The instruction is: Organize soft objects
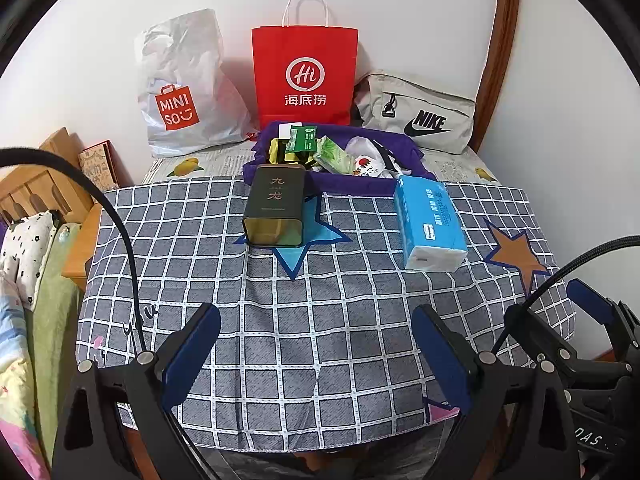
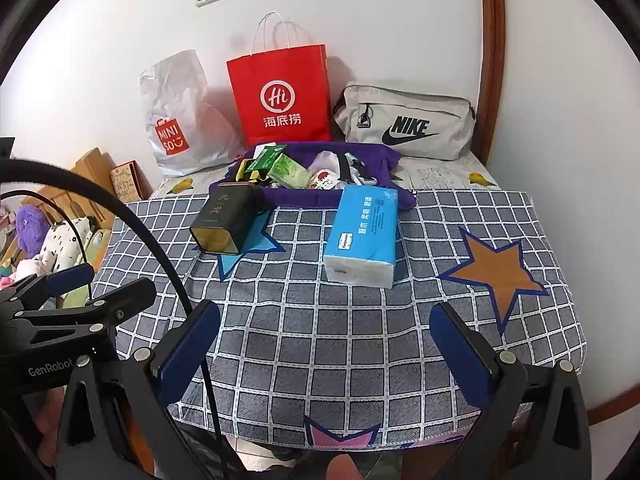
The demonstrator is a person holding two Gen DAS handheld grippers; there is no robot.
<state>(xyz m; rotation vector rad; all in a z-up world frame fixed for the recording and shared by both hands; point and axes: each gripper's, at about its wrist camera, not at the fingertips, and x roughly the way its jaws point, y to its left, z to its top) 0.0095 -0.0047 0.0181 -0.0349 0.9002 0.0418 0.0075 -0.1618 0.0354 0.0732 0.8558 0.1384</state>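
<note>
A blue tissue pack [image 1: 430, 222] [image 2: 362, 236] lies on the checked cloth [image 1: 320, 320] [image 2: 340, 340], right of a dark tin [image 1: 276, 210] [image 2: 226, 218] lying on its side. Behind them a purple fabric basket [image 1: 360, 186] [image 2: 304, 196] holds green packets and small soft items. My left gripper [image 1: 316, 344] is open and empty above the cloth's near edge. My right gripper [image 2: 324, 344] is open and empty too, beside the left one; it also shows in the left wrist view [image 1: 592, 312].
Against the wall stand a white Miniso bag [image 1: 180, 88] [image 2: 180, 120], a red paper bag [image 1: 305, 72] [image 2: 280, 100] and a grey Nike pouch [image 1: 420, 116] [image 2: 404, 124]. A wooden bed frame [image 1: 36, 184] with bedding is at the left.
</note>
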